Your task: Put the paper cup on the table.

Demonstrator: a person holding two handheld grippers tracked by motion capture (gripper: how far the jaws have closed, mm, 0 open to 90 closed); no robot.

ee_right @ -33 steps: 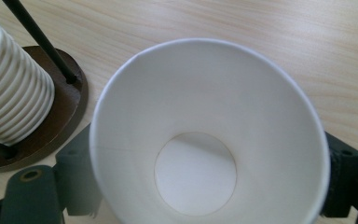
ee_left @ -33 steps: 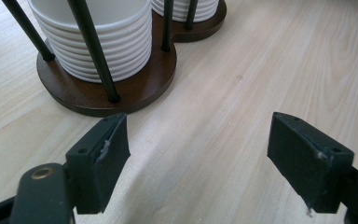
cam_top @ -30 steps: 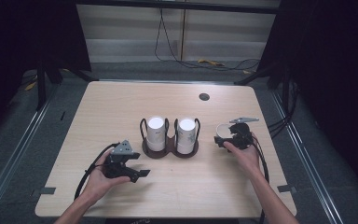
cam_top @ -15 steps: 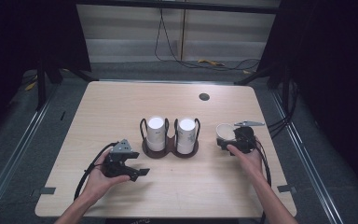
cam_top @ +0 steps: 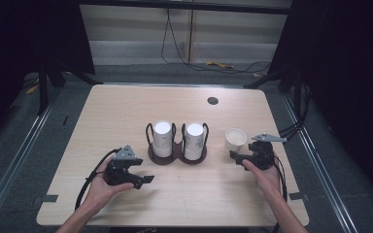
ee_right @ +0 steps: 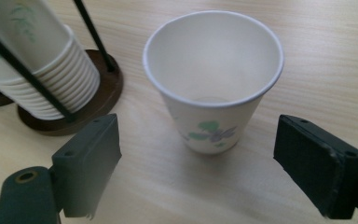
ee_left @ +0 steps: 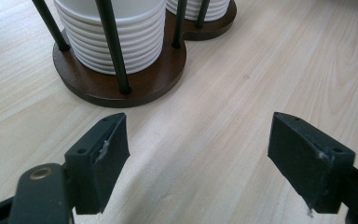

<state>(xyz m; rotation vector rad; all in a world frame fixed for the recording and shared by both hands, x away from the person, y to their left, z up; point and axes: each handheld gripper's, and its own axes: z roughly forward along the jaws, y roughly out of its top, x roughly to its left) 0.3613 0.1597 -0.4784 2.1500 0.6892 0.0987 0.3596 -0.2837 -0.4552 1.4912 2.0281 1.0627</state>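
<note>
White paper cup (ee_right: 213,84) stands upright on the table (cam_top: 126,111), just right of the double cup holder (cam_top: 177,145) that keeps two stacks tidy. Facing that cup, the right gripper (ee_right: 212,168) has jaws wide and empty, likely to grasp it. Near the holder's front-left, the left gripper (ee_left: 209,158) waits, jaws wide.

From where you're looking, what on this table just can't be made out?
- How many cups sit in each stack: the left gripper view cuts off the tops; in the high view the rims are too small to count.
- The small dark disc at the far edge: too small in the high view to identify.
- The loose paper cup: its far side, and any print there, faces away in the right gripper view.
</note>
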